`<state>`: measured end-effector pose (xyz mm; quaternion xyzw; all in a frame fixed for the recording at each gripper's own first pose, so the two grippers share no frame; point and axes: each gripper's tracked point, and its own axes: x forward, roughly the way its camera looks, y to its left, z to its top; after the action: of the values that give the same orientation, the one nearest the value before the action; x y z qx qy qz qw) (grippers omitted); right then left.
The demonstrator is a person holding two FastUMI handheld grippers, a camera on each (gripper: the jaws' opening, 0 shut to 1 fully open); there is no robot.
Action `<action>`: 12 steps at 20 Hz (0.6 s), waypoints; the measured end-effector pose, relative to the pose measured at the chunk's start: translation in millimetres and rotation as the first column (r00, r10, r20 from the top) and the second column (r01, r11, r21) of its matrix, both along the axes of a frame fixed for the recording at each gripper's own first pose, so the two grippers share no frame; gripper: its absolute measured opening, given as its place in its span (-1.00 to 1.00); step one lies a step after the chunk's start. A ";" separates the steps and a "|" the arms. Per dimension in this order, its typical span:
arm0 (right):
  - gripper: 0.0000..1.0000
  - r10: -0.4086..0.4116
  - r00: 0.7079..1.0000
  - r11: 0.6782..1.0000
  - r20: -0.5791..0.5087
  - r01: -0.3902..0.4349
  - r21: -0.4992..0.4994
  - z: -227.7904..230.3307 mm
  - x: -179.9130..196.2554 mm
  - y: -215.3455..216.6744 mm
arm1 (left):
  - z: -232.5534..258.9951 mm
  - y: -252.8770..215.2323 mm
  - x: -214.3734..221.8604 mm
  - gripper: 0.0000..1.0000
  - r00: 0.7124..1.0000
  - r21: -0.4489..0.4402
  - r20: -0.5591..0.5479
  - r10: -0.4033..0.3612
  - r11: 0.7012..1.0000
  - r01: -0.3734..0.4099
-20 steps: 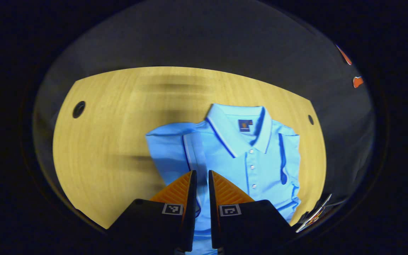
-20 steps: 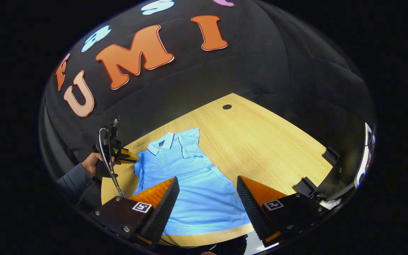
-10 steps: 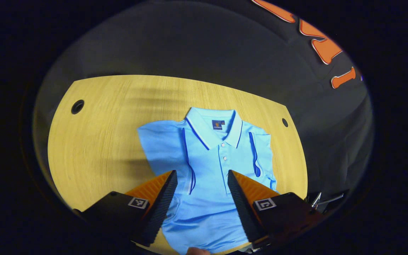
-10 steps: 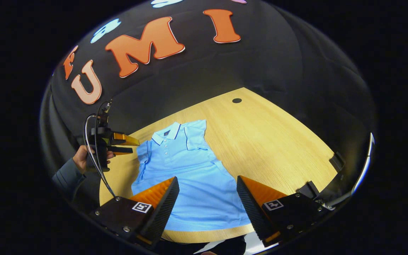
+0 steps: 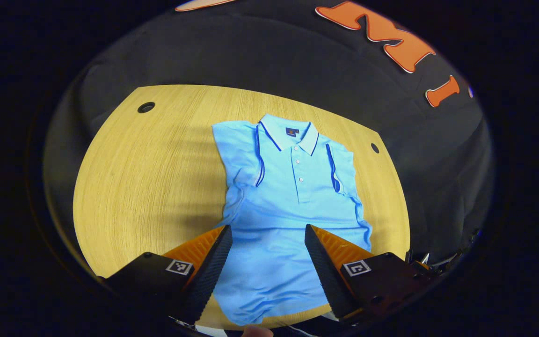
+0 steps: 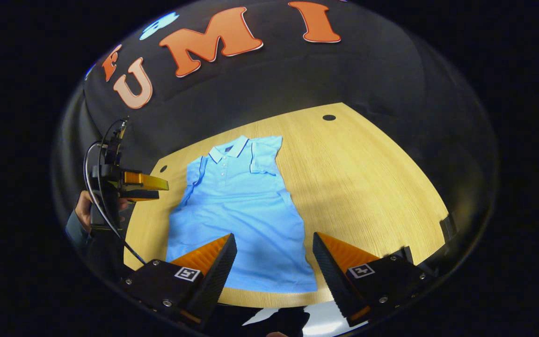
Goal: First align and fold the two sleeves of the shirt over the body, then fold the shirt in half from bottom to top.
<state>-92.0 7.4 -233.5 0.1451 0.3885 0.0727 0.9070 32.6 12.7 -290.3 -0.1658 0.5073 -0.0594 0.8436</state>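
A light blue polo shirt (image 5: 293, 196) lies flat on the wooden table (image 5: 148, 178), collar at the far side, with both short sleeves folded in over the body. In the left gripper view my left gripper (image 5: 267, 234) is open above the shirt's lower half, with nothing between its fingers. Over the hem near the table's front edge, my right gripper (image 6: 274, 241) also stands open above the shirt (image 6: 236, 206). The right gripper view shows the left gripper (image 6: 145, 186) held by a hand (image 6: 82, 210), off the shirt's left side.
The table has round cable holes at its far corners (image 5: 146, 107) (image 5: 375, 148) (image 6: 329, 117). Black clamps (image 6: 445, 227) sit on its right edge. Bare wood (image 6: 367, 187) spreads to the right of the shirt, and black cloth walls the booth.
My left gripper went from nearly shut over the left sleeve to open, then drew back toward the hem. The right gripper view has tilted a little, staying open.
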 end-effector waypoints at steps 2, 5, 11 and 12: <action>0.97 0.037 0.999 0.999 -0.019 -0.037 -0.002 -12.2 -7.8 0.3 | -5.1 1.5 -29.6 1.00 1.000 0.019 -0.009 0.016 1.000 -0.016; 0.98 0.089 0.995 0.996 -0.044 -0.089 -0.011 -30.4 -22.1 -1.9 | -17.8 1.5 -72.7 1.00 1.000 0.056 -0.012 0.022 0.998 -0.021; 0.98 0.172 0.982 0.984 -0.083 -0.175 -0.034 -61.6 -46.9 -7.0 | -44.4 -14.3 -150.9 1.00 1.000 0.098 -0.024 0.005 0.995 -0.003; 0.97 0.182 0.979 0.982 -0.087 -0.186 -0.041 -65.6 -49.7 -6.9 | -50.2 -17.2 -160.0 1.00 1.000 0.101 -0.024 0.007 0.995 -0.004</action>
<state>-141.7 0.5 -299.1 0.0892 0.4393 0.1409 0.8827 -127.4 -4.5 -340.4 -0.1252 0.5194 -0.0295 0.8448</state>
